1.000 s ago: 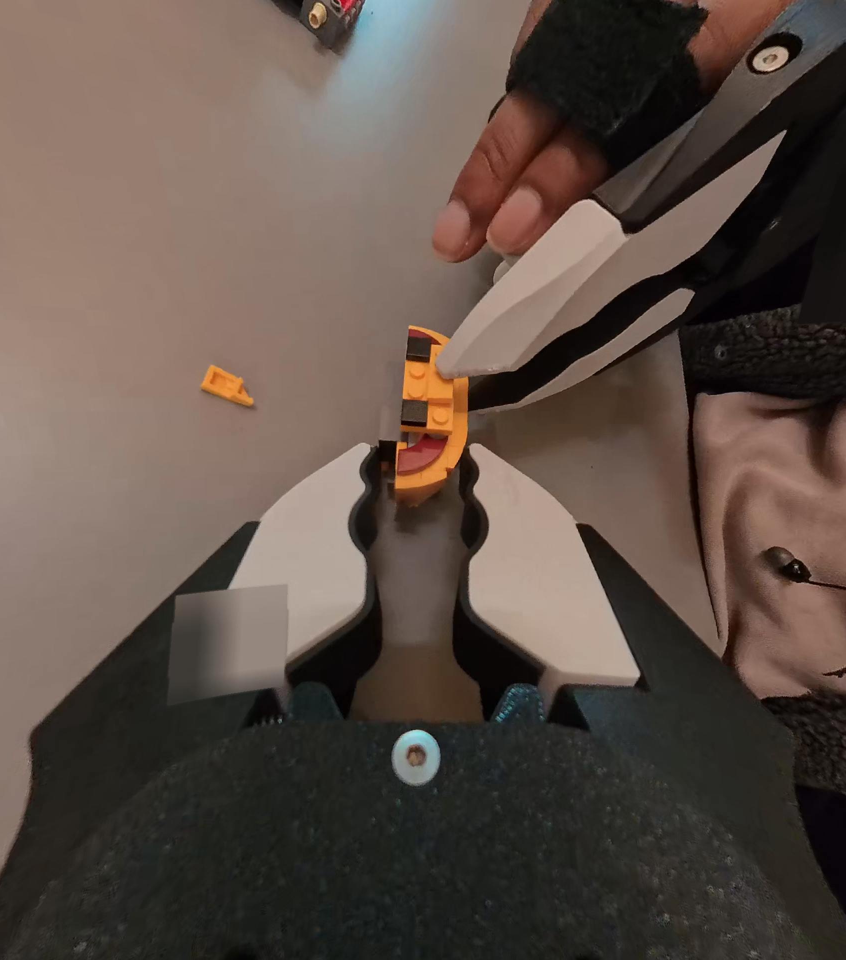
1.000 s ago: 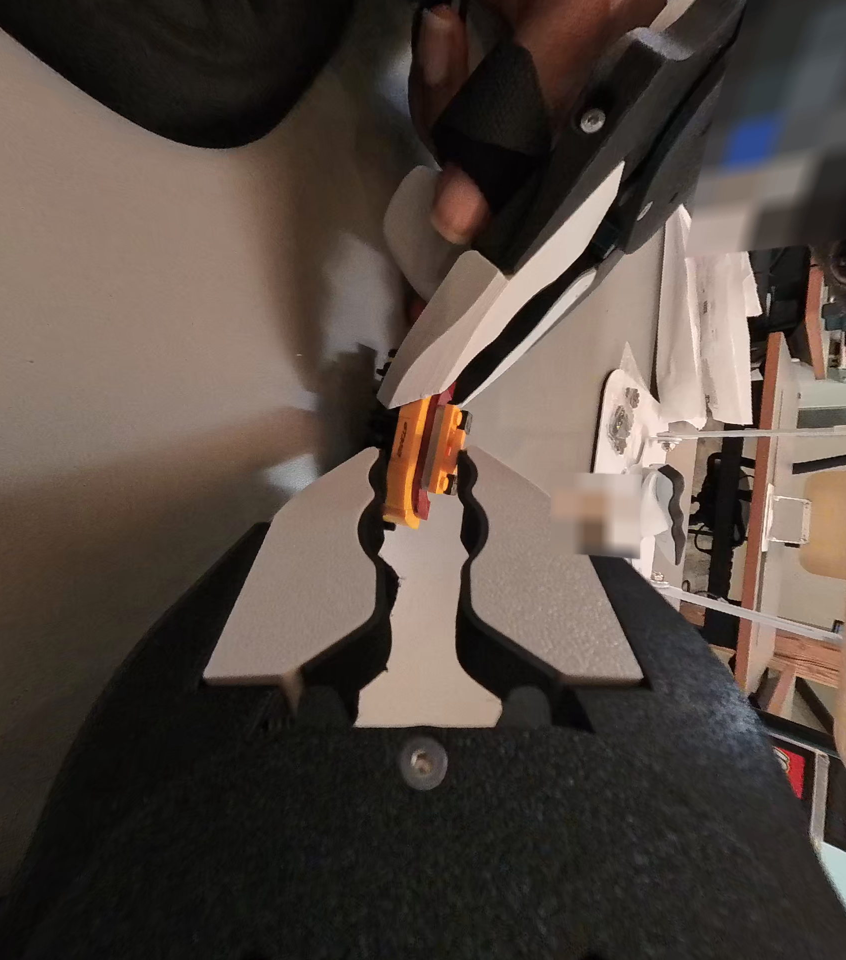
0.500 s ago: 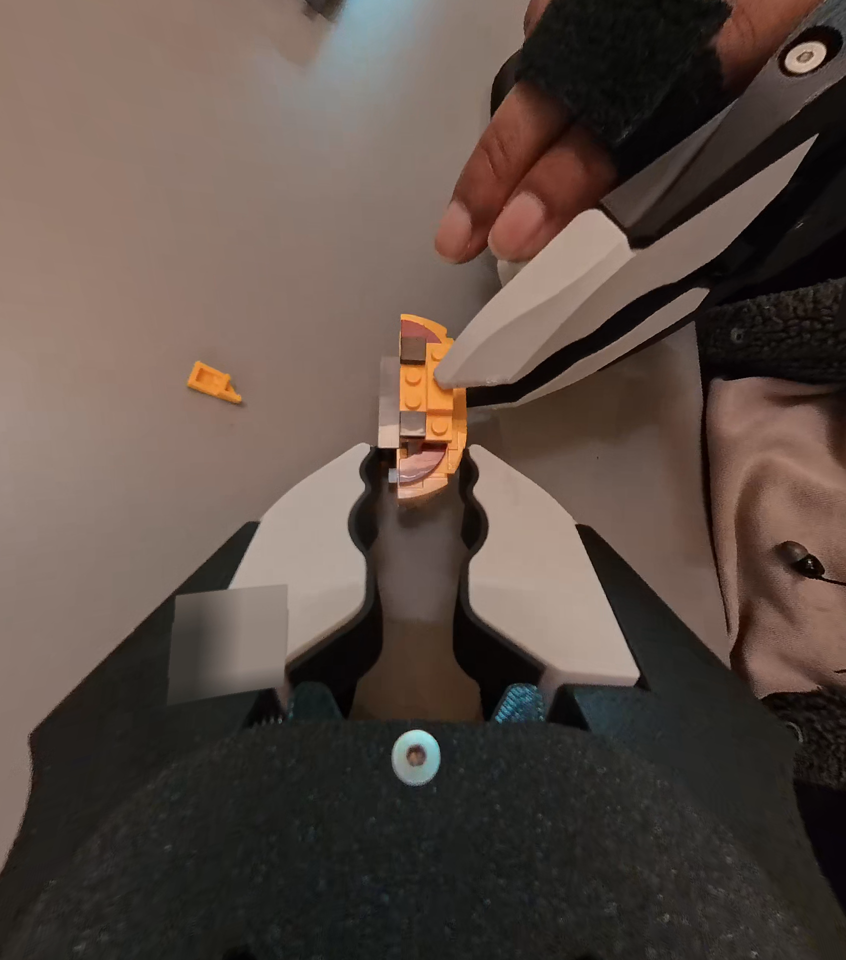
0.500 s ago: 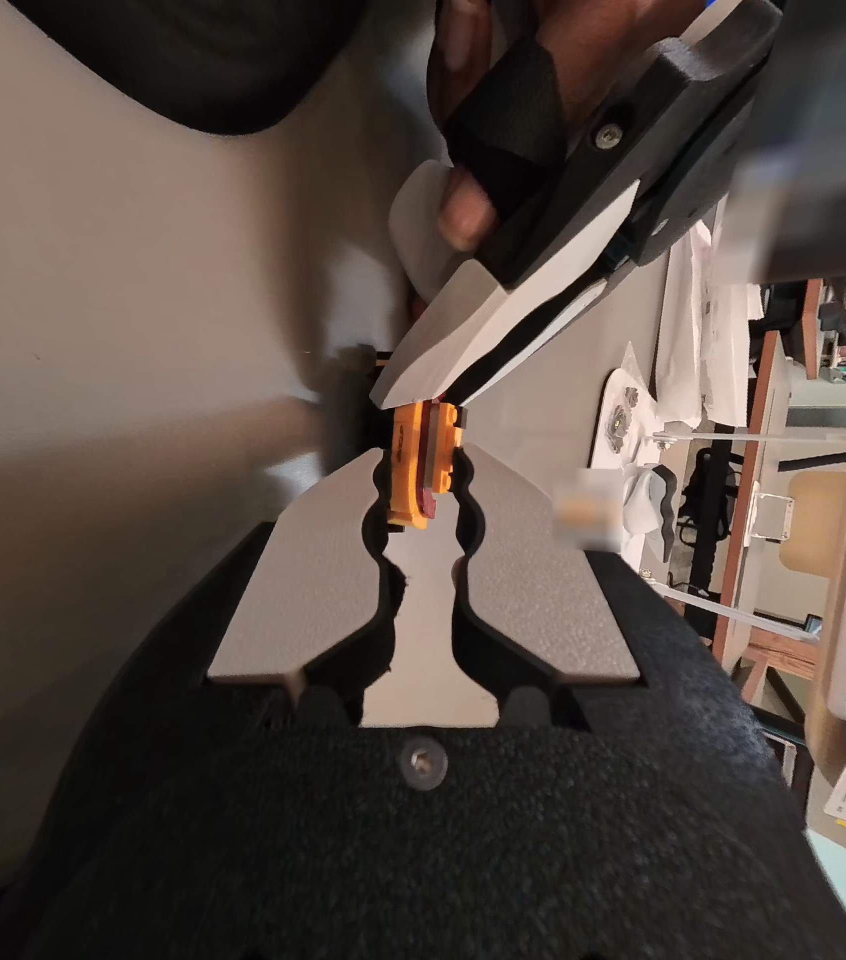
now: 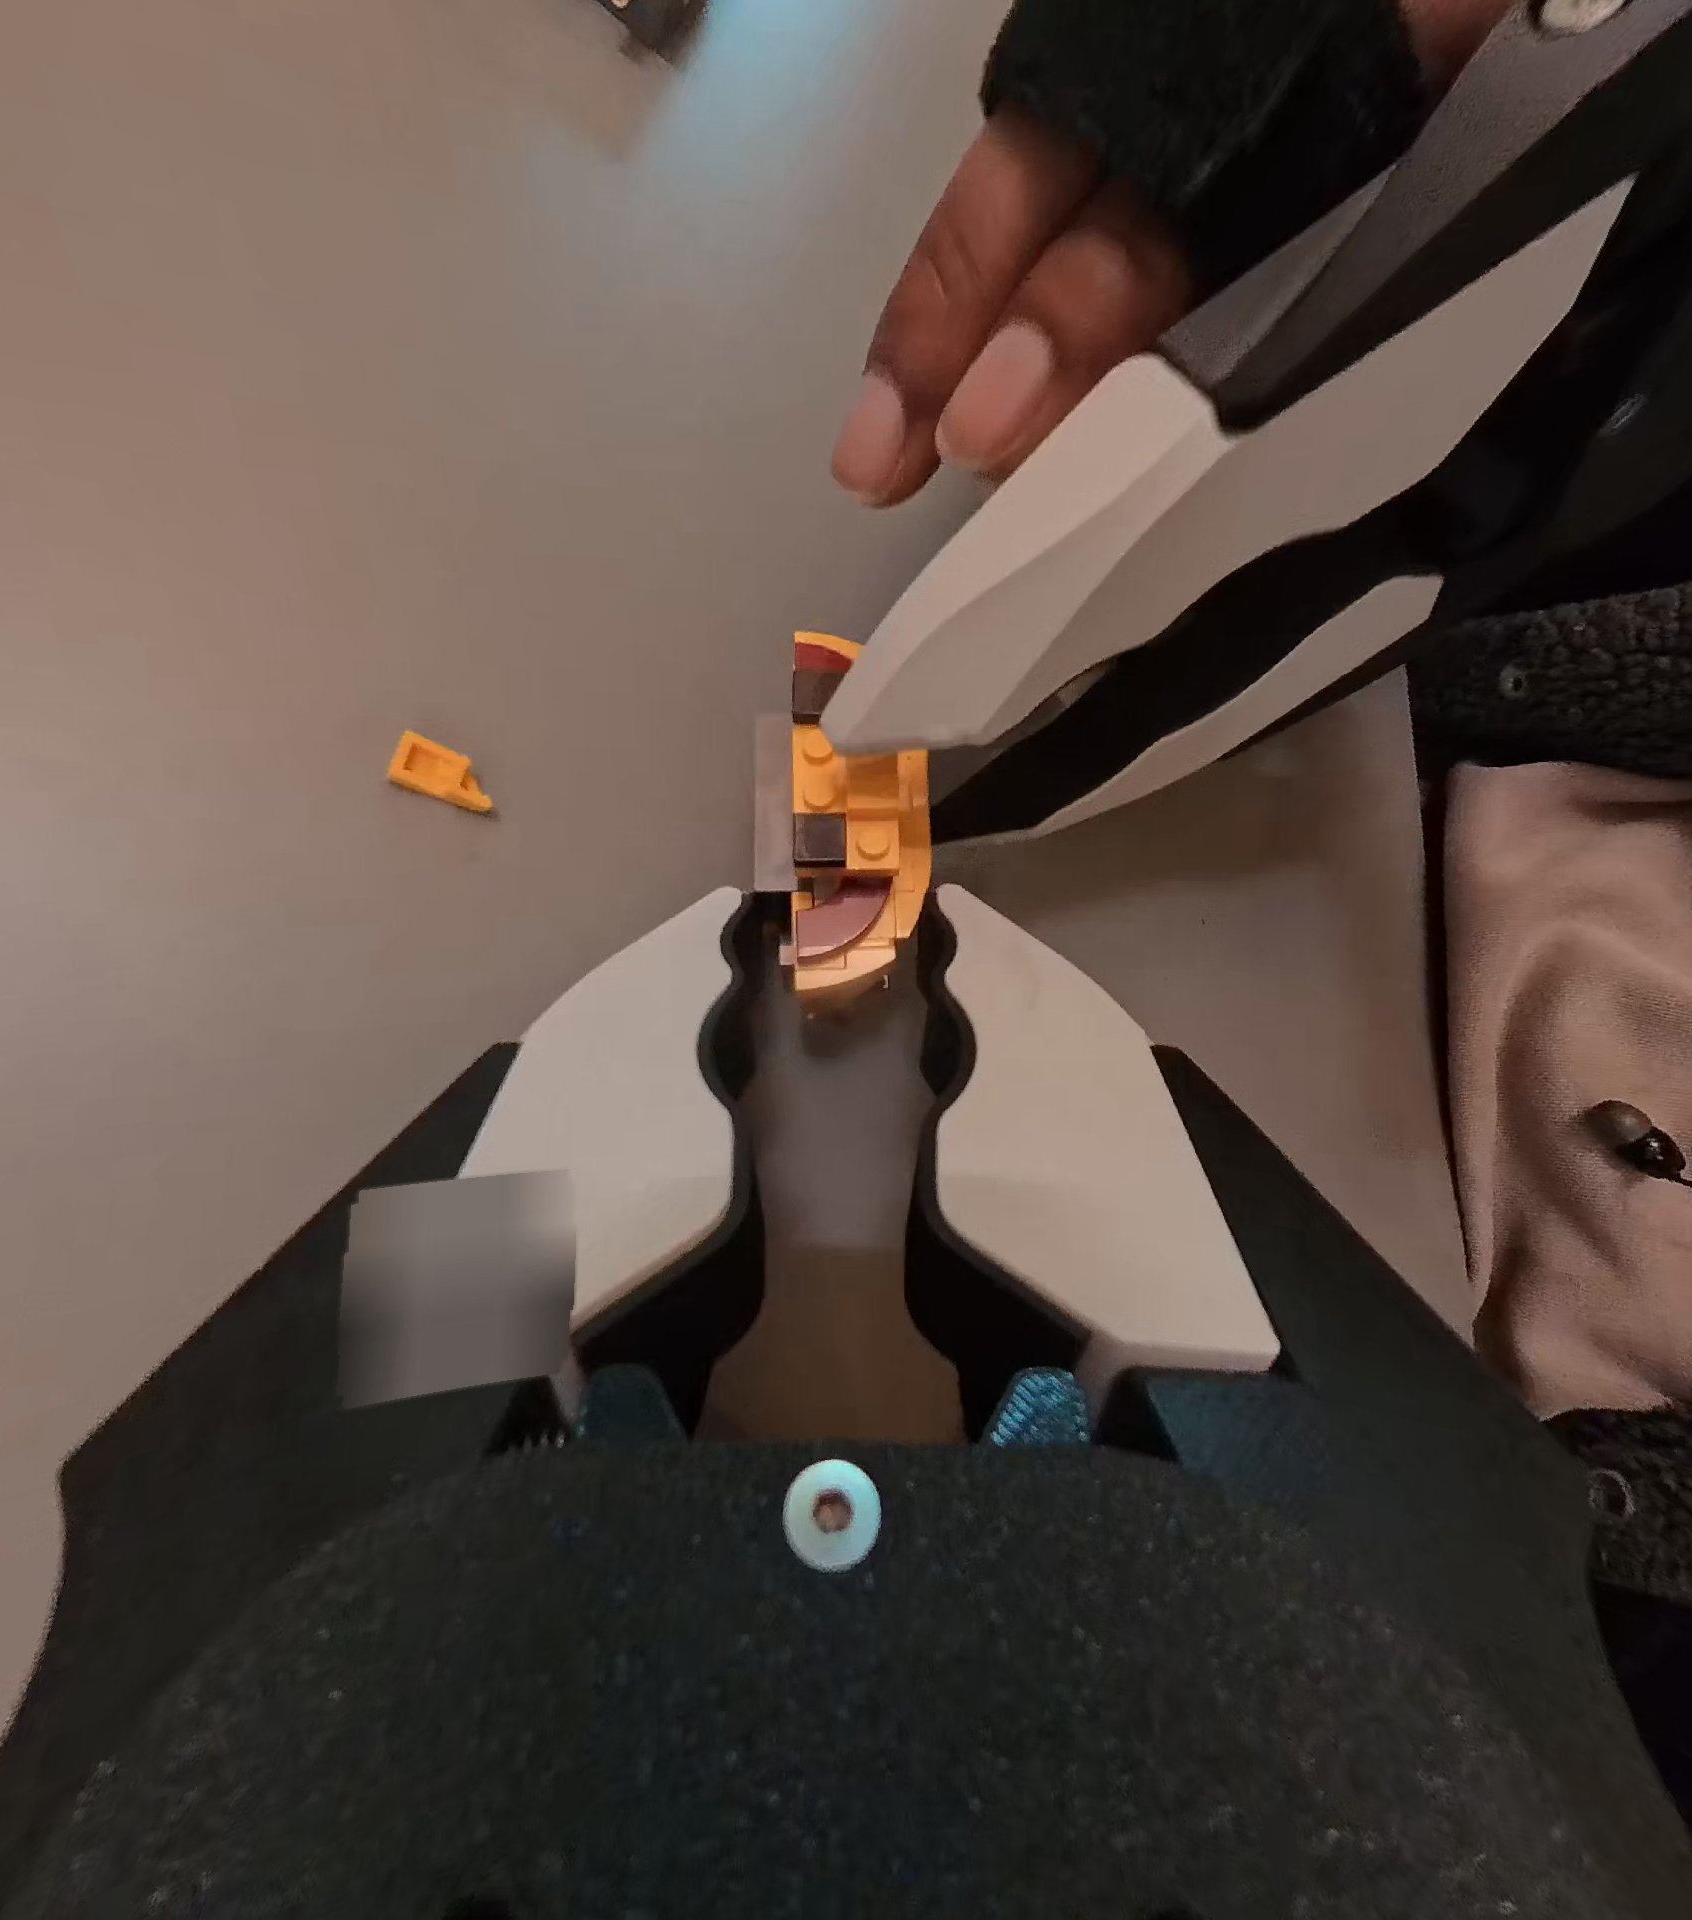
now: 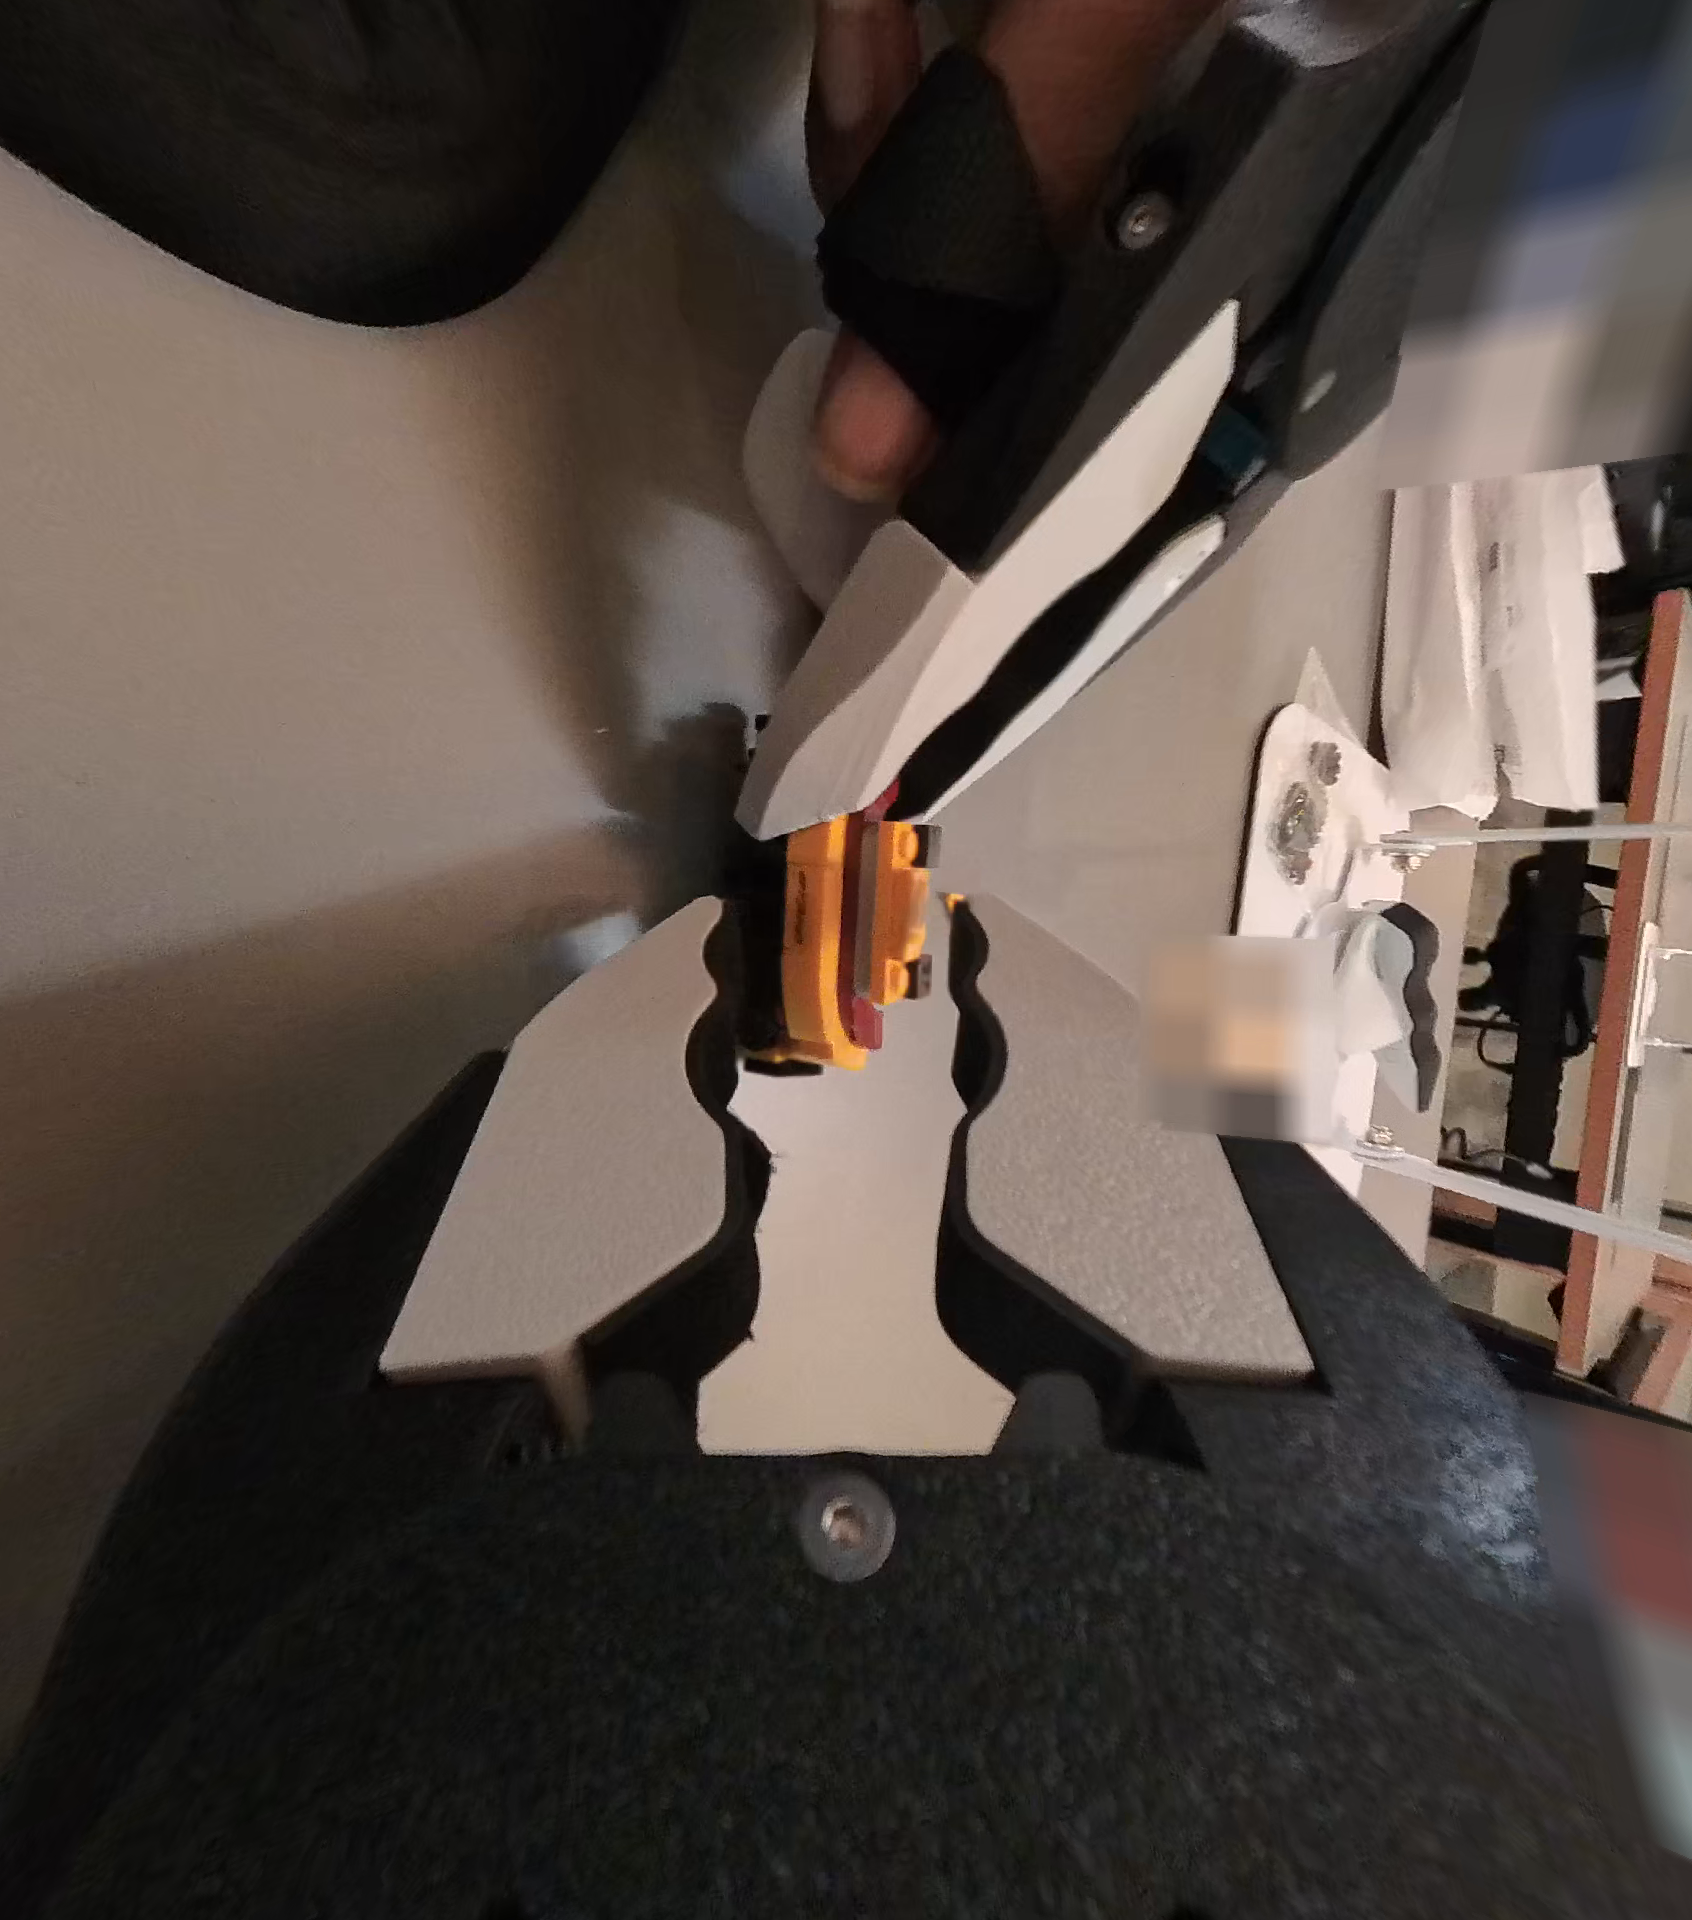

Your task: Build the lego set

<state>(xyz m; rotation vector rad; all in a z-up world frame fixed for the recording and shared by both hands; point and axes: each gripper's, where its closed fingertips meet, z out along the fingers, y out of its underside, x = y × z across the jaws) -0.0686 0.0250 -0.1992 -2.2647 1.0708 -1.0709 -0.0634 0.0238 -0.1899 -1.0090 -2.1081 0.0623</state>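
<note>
Since half a second earlier, the right gripper (image 6: pixel 842 912) had let its jaws out: they had been pinched on the model, and now daylight showed between its right finger and the bricks. On my right wrist feed the lego assembly (image 6: pixel 847 935) sat edge-on between those two pale fingers. It stood clear of one, and on the other side it was too dark for me to tell whether it touched. So I read that gripper as loosened, its jaws at a middling width and gripping nothing firmly.

The left gripper (image 5: pixel 837 914) had not changed its spacing. Its jaws were narrow and clamped on the rounded lower end of the assembly, holding it in the air above the grey table (image 5: pixel 198 416). The model was a small orange half-disc with dark red curved pieces, two black tiles and a grey plate along its left edge, its studded face turned toward my left camera. From the upper right, the other gripper's upper finger lay across the top of that studded face, while its lower finger passed behind the model.

The hand (image 5: pixel 987 343) gripping that tool wore a black fingerless strap, with two fingers stretched out above the bricks. One loose orange wedge piece (image 5: pixel 437 774) lay on the table, well to the left of the model. A beige garment (image 5: pixel 1600 1039) filled the right edge of the left feed.
</note>
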